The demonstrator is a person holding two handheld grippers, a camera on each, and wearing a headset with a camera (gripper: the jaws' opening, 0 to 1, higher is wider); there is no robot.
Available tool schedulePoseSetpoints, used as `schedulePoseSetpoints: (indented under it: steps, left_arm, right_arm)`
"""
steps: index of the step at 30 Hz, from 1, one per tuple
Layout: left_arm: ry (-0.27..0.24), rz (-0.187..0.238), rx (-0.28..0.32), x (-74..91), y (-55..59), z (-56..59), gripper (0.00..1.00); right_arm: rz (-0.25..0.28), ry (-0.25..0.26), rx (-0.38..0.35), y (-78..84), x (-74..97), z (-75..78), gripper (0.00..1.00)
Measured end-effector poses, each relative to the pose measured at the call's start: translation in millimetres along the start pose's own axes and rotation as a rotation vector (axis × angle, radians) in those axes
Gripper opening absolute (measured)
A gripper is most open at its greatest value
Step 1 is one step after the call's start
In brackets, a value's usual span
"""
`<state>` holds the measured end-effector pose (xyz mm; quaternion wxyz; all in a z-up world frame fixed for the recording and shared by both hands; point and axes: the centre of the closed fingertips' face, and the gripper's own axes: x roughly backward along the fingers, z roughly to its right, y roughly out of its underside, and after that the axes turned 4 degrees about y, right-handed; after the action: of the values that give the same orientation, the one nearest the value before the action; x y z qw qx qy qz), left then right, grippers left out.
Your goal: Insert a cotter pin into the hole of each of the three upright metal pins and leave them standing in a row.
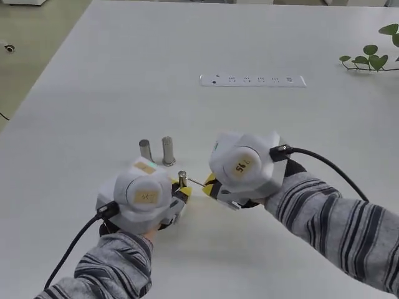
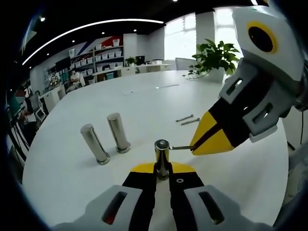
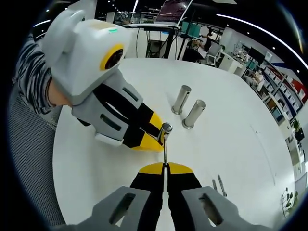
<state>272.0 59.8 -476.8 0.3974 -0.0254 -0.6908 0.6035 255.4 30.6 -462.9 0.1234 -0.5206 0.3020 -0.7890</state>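
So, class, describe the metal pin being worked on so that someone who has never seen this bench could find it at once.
On the white table, look nearer than the power strip, where two grippers meet. The held pin stands upright in the jaws of the left gripper. Unlike the two free pins beside it, a cotter pin in the right gripper touches it near the top.

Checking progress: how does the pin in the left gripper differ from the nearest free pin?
The held pin is clamped by the left gripper; the free pin stands untouched. The right gripper holds a cotter pin at the held pin's top; the free pin has none. Both stand upright.
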Motion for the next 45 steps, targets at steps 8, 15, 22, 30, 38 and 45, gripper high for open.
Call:
schedulePoseSetpoints:
  steps: [8,15,22,30,38,45]
  left_arm:
    - [-0.001,0.005,0.002,-0.3,0.1,0.3,0.05]
    - [0.001,0.008,-0.001,-0.8,-0.2,0.0,0.05]
    - [-0.004,0.013,-0.003,-1.2,0.6,0.1,0.05]
    - [-0.011,0.015,0.017,-1.0,1.0,-0.1,0.05]
    - [-0.019,0.017,0.024,-0.9,1.2,-0.2,0.05]
    - [-0.036,0.025,0.041,-0.7,1.3,-0.2,0.05]
  right_arm:
    - [0.002,0.007,0.009,-1.1,1.6,4.8,0.00]
    - [-0.002,-0.022,0.079,-4.5,-0.2,1.6,0.00]
    - [-0.016,-0.020,0.139,-7.0,0.4,8.9,0.00]
    - [-0.019,-0.020,0.186,-9.0,2.7,8.8,0.00]
    - [0.009,-0.032,0.197,-14.2,2.4,6.6,0.00]
    - [0.024,-0.030,0.193,-22.7,-5.2,6.8,0.00]
